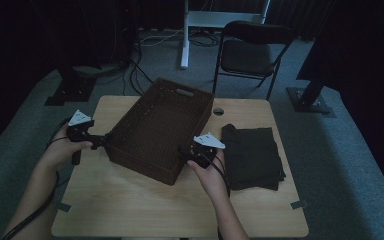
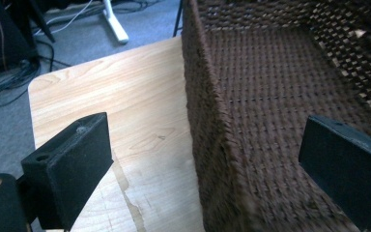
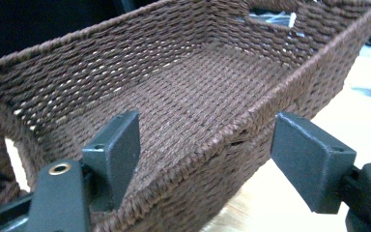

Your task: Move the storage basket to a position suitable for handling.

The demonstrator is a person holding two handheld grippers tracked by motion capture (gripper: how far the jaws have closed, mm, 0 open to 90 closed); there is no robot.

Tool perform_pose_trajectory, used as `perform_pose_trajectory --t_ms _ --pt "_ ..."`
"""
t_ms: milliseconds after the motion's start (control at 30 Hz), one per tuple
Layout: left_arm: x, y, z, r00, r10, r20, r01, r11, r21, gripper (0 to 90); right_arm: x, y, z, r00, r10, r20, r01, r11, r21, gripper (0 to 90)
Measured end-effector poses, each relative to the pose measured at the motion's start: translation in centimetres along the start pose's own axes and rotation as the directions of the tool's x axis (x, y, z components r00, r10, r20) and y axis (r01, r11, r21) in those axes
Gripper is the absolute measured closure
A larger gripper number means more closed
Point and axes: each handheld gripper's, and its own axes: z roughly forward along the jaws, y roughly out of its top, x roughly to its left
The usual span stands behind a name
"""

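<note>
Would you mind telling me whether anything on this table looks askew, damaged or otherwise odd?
The brown woven rectangular basket sits skewed, its sides running diagonally to the light wooden table's edges, with a wall between each gripper's open jaws. The folded dark cloth lies flat and neat beside it. I see no damage or spills.

We see a light wooden worktop (image 1: pixel 130 210) across the middle and lower part of the high view. On its right half lies a dark folded cloth (image 1: pixel 254 156), flat and squared up. Just above the cloth's upper left corner we find a round hole (image 1: pixel 218 111) in the worktop. Beyond the far edge, at upper centre, a black folding chair (image 1: pixel 250 55) stands on grey carpet (image 1: pixel 360 150). Left of the chair we see a white stand leg (image 1: pixel 184 35) and loose cables (image 1: pixel 130 75).
</note>
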Motion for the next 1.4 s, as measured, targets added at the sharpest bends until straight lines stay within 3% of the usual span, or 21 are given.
perform_pose_trajectory --t_ms 100,200,267,433,500,567,633,700,867,933,1067,1167,1267,1400 --pt "-0.3 0.1 0.8 0.9999 0.011 -0.006 -0.011 0.9998 0.016 4.7 0.4 -0.2 0.5 0.9986 0.049 0.021 -0.049 0.999 -0.006 27.0" --pt "-0.5 0.1 1.4 0.9996 0.007 -0.027 -0.006 0.9996 0.027 6.6 0.8 -0.6 1.0 0.9967 0.061 0.053 -0.061 0.998 -0.005 30.5" --pt "-0.6 0.0 1.7 0.9990 0.004 -0.044 -0.003 0.9999 0.016 15.8 0.9 -0.9 1.3 0.9946 0.083 0.063 -0.083 0.997 -0.001 32.7" --pt "-0.4 -0.7 2.5 0.9975 -0.004 -0.070 0.005 0.9999 0.015 21.1 1.3 -1.6 2.2 0.9899 0.097 0.103 -0.098 0.995 0.007 33.5" --pt "-0.4 -1.0 2.7 0.9984 -0.020 -0.053 0.020 0.9997 0.013 23.3 1.4 -1.9 2.5 0.9891 0.102 0.106 -0.104 0.995 0.010 34.0" --pt "-0.3 -1.0 2.6 0.9987 -0.034 -0.037 0.035 0.9994 0.004 24.4 1.4 -2.2 2.6 0.9865 0.136 0.090 -0.138 0.990 0.009 36.3" --pt "-0.3 -1.1 2.6 0.9985 -0.052 -0.018 0.052 0.9986 0.007 33.9 1.6 -2.2 2.7 0.9858 0.147 0.082 -0.149 0.989 0.018 41.7" --pt "-0.4 -1.2 2.5 0.9954 -0.095 0.003 0.095 0.9953 0.014 39.0 1.8 -2.2 2.8 0.9875 0.134 0.083 -0.137 0.990 0.037 44.8" --pt "-0.8 -1.3 2.5 0.9936 -0.112 0.014 0.112 0.9934 0.025 58.0 2.2 -2.3 2.9 0.9892 0.103 0.104 -0.107 0.994 0.034 46.5" --pt "-1.0 -1.3 2.5 0.9890 -0.147 0.014 0.147 0.9885 0.035 66.2 2.2 -2.3 2.9 0.9870 0.120 0.107 -0.124 0.992 0.030 47.9" --pt "-1.7 -1.1 2.5 0.9877 -0.157 0.004 0.156 0.9862 0.054 80.4 2.2 -2.3 2.9 0.9842 0.141 0.107 -0.146 0.988 0.040 50.5" --pt "-2.2 -0.9 2.5 0.9896 -0.140 -0.035 0.142 0.9879 0.064 81.9 2.5 -2.0 2.9 0.9825 0.138 0.125 -0.146 0.987 0.063 53.8" --pt "-2.7 -1.0 2.3 0.9863 -0.161 -0.037 0.163 0.9848 0.060 82.1 2.3 -2.0 2.9 0.9786 0.156 0.134 -0.165 0.985 0.058 56.5" --pt "-3.5 -1.4 1.9 0.9840 -0.175 -0.033 0.177 0.9828 0.054 82.1 1.9 -2.1 2.7 0.9781 0.142 0.152 -0.150 0.988 0.041 60.3"
